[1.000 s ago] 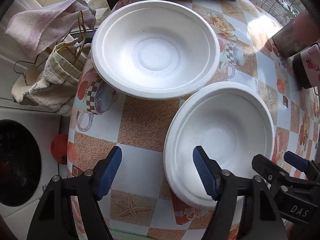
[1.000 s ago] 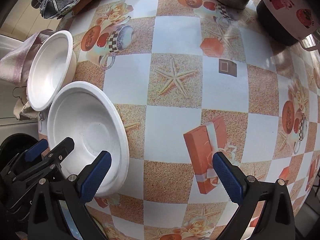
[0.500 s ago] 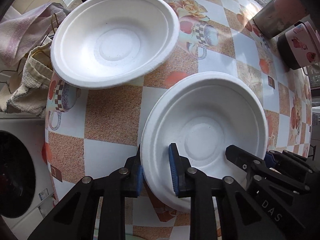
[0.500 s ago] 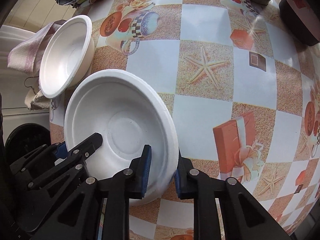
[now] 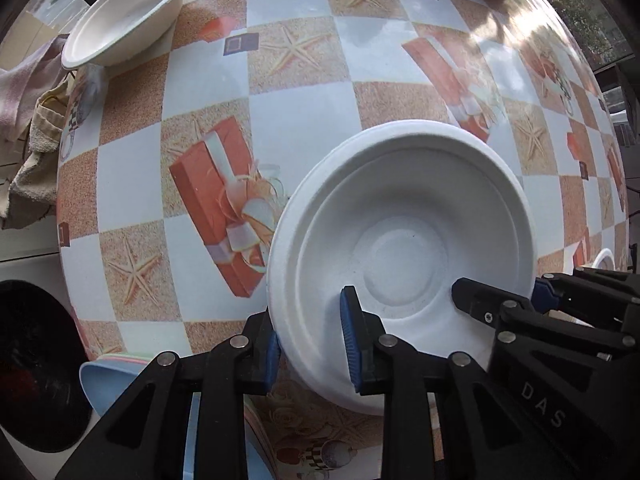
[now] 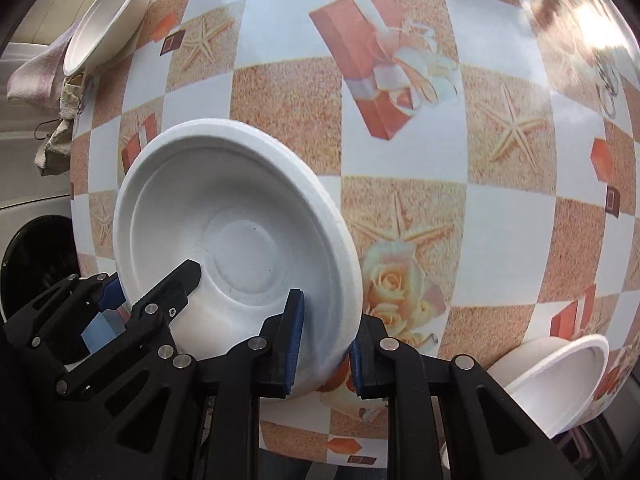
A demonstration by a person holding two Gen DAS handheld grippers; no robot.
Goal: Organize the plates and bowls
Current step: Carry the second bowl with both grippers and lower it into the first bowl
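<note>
Both tools, left tool (image 5: 310, 350) and right tool (image 6: 324, 344), now clamp foam bowl (image 5: 400, 248) rim opposite sides, carrying it steady across counter (image 5: 304, 92).

The only lettering to read is "DAS", in pale capitals on the right gripper's (image 5: 538, 300) black arm.

You held a plain white bowl (image 5: 404, 248) in black grippers with blue pads (image 5: 349, 340), over a tablecloth (image 5: 280, 92) checked white and sandy orange, printed with starfish and red gift boxes.
</note>
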